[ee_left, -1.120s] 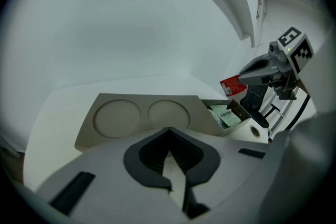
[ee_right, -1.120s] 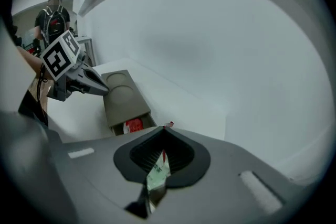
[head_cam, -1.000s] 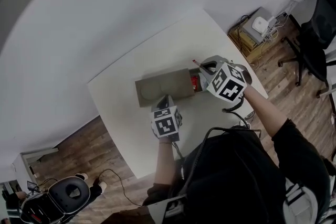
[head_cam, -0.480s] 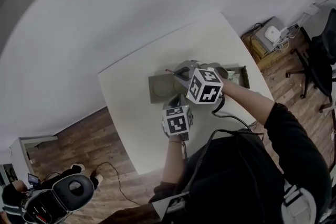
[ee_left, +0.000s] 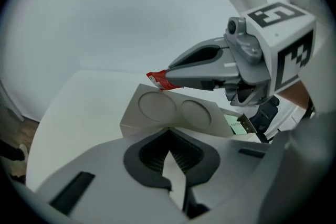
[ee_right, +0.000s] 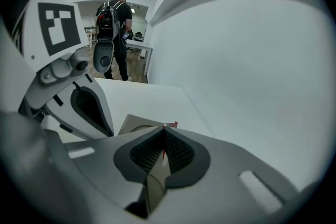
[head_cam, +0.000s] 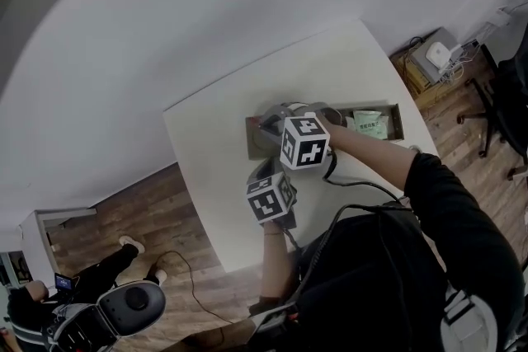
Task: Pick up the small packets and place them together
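Observation:
A small red packet point(ee_left: 160, 80) is pinched in my right gripper point(ee_left: 167, 77), which is shut on it, with a red corner point(ee_right: 171, 125) sticking out past the tips. That gripper point(head_cam: 262, 126) hangs over the left end of a long cardboard box point(ee_left: 173, 107), whose lid has two round dents. Green packets point(head_cam: 369, 124) lie in the box's open right part, and one green packet point(ee_left: 234, 124) shows in the left gripper view. My left gripper point(head_cam: 266, 169) sits just in front of the box, shut and holding nothing.
The box lies across the middle of a white table point(head_cam: 214, 136) against a white wall. A person with a backpack point(ee_right: 113, 23) stands far off beyond the table. On the floor at the right stands a low shelf with a white device point(head_cam: 437, 58).
My right gripper has carried the red packet leftward, from the box's open right part to over its closed left end. The left gripper has stayed in front of the box.

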Demonstrator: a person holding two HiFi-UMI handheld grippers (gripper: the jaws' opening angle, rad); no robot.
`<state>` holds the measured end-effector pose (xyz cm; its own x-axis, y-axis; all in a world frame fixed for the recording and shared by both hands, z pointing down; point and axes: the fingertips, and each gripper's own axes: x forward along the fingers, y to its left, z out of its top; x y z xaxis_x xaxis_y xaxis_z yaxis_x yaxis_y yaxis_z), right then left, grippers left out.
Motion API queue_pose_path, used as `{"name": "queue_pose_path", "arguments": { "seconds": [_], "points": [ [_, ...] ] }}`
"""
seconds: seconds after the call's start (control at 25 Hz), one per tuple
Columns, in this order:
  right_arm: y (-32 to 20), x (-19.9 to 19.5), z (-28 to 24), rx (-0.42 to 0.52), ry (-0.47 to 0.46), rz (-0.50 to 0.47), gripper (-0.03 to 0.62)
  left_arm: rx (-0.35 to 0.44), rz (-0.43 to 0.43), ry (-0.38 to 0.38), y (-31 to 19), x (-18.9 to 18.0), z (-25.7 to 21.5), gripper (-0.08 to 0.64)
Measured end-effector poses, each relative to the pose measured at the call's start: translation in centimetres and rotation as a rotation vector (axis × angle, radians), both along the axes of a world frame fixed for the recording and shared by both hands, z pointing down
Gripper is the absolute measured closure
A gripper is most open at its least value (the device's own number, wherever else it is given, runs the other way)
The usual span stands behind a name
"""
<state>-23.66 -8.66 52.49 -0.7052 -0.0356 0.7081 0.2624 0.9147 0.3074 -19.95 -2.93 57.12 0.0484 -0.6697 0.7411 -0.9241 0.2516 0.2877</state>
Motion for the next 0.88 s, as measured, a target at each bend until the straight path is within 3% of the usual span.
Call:
{"name": "queue_pose_path", "arguments": {
  "seconds": [0.24, 0.52, 0.6, 0.68, 0.88],
  "points": [
    [1.7, -0.6, 1.6, -0.003, 0.045, -0.067, 0.588, 0.016, -0.094, 0.047, 0.9, -2.5, -0.5, 0.563],
    [2.5, -1.0, 3.7, -0.052, 0.106, -0.089, 0.578, 0.006, -0.09, 0.066, 0.9, -3.4, -0.3, 0.563],
    [3.1, -0.8, 4.1, -0.095, 0.128, -0.108, 0.543, 0.002, -0.082, 0.064, 0.9, -3.4, -0.3, 0.563],
    [4.0, -0.2, 4.4, -0.136, 0.155, -0.127, 0.443, 0.001, -0.074, 0.061, 1.2, -3.2, -0.3, 0.563],
    [3.6, -0.3, 2.8, -0.17, 0.096, -0.099, 0.434, 0.003, -0.046, 0.065, 0.8, -2.6, -0.6, 0.561]
  ]
}}
